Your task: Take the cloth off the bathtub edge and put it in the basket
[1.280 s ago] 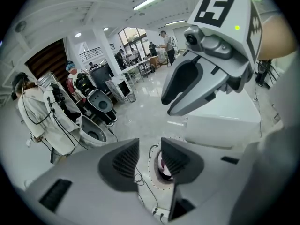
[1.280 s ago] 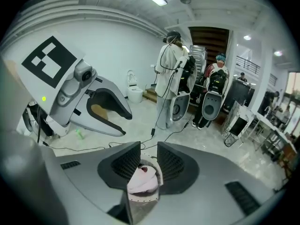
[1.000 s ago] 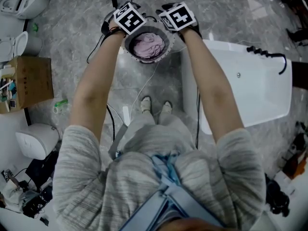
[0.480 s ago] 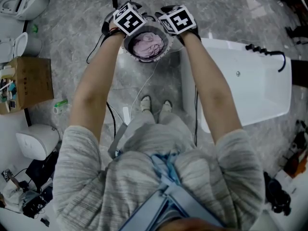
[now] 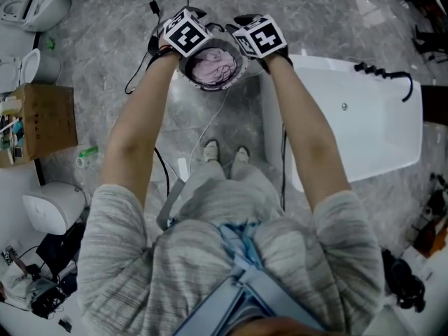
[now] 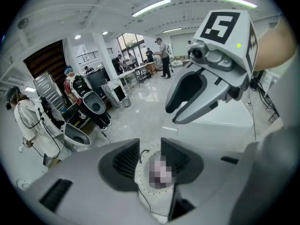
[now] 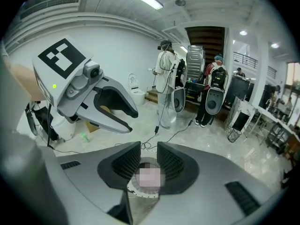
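Observation:
The round white basket (image 5: 210, 86) hangs between my two grippers over the grey floor, left of the white bathtub (image 5: 364, 131). The pink cloth (image 5: 213, 66) lies bunched inside it. My left gripper (image 5: 186, 52) holds the basket's left rim and my right gripper (image 5: 243, 49) holds the right rim, the two facing each other. In the left gripper view the jaws (image 6: 150, 156) close on the basket's wall (image 6: 152, 196), with the cloth patch showing in the gap. The right gripper view shows the same: its jaws (image 7: 149, 161) pinch the basket's rim (image 7: 140, 193).
A cardboard box (image 5: 42, 117) and toilets (image 5: 35, 5) stand at the left, and a green bottle (image 5: 87, 154) lies on the floor. Cables trail past the person's feet (image 5: 224, 152). A black shower hose (image 5: 385, 75) rests on the tub's far end. People stand behind in the gripper views.
Both grippers and the basket between them have drifted slightly farther away in the head view. Neither grip has changed.

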